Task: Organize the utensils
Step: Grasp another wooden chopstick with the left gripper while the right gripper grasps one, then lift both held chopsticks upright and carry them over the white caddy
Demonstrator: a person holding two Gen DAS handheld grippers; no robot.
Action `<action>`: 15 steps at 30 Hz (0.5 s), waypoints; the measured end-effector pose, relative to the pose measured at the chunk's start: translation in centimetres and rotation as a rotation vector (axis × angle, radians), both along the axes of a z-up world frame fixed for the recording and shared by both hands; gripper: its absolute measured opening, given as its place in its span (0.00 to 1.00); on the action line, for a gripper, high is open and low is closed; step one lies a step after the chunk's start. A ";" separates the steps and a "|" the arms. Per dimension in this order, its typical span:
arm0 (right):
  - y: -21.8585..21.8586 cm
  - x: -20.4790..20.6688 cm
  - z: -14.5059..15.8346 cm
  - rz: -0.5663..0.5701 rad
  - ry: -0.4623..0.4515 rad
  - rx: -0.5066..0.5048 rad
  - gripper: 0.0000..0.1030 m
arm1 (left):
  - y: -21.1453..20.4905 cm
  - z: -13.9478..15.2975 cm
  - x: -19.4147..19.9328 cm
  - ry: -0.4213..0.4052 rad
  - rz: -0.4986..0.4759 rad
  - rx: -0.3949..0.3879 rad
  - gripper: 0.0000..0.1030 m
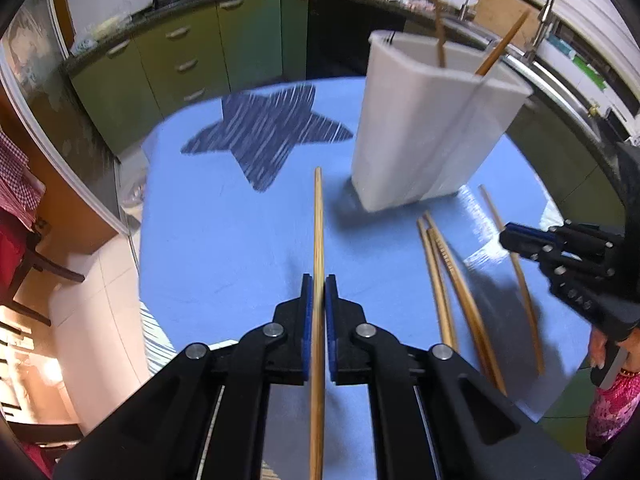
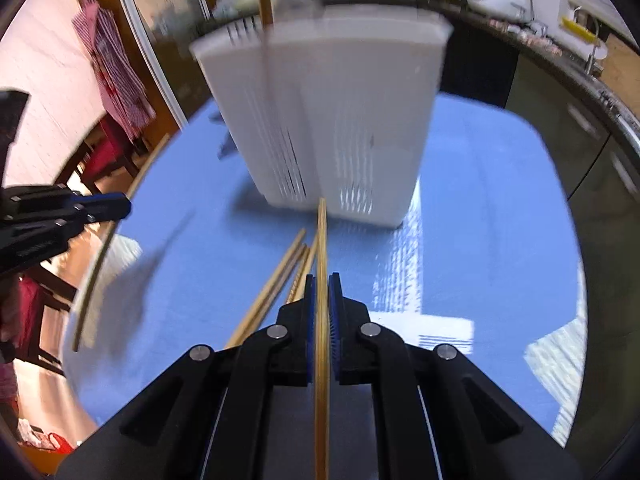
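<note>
Since white holder (image 1: pixel 432 128) stands ahead of both, left gripper (image 1: pixel 319 280) and right gripper (image 2: pixel 321 280) each clamp one chopstick lengthwise, tip forward for insertion; loose chopsticks (image 1: pixel 452 280) lie between them.

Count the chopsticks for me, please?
7: one in the left gripper, one in the right gripper, three loose on the table, two standing in the holder. More may hide inside.

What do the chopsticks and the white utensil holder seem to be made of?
The chopsticks: likely bamboo or light wood, going by their tan colour, faint lengthwise grain and matte finish. The white utensil holder: probably moulded plastic, with smooth, uniform matte walls and thin drainage slits near the base; motion blur leaves its sheen uncertain.
</note>
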State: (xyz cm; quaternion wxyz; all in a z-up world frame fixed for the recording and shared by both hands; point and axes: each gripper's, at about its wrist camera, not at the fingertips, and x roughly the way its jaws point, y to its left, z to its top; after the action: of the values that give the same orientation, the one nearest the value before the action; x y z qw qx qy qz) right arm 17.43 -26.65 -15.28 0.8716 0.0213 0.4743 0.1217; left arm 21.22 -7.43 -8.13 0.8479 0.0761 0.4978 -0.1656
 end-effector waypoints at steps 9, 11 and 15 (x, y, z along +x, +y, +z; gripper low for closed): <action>-2.8 -4.2 6.3 -0.011 -0.139 0.063 0.07 | 0.0 3.7 -1.8 -0.072 -0.021 -0.044 0.06; -3.5 -5.1 7.3 -0.013 -0.162 0.078 0.07 | 0.0 4.5 -2.1 -0.082 -0.027 -0.076 0.06; -4.7 -6.2 10.1 -0.007 -0.211 0.105 0.07 | -0.4 6.7 -2.2 -0.119 -0.043 -0.116 0.06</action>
State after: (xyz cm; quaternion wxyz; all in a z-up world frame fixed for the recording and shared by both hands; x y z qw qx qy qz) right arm 11.22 -31.35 -5.19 0.9148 0.0558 0.3728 0.1449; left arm 18.97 -7.81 -1.43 0.8751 0.0475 0.4345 -0.2076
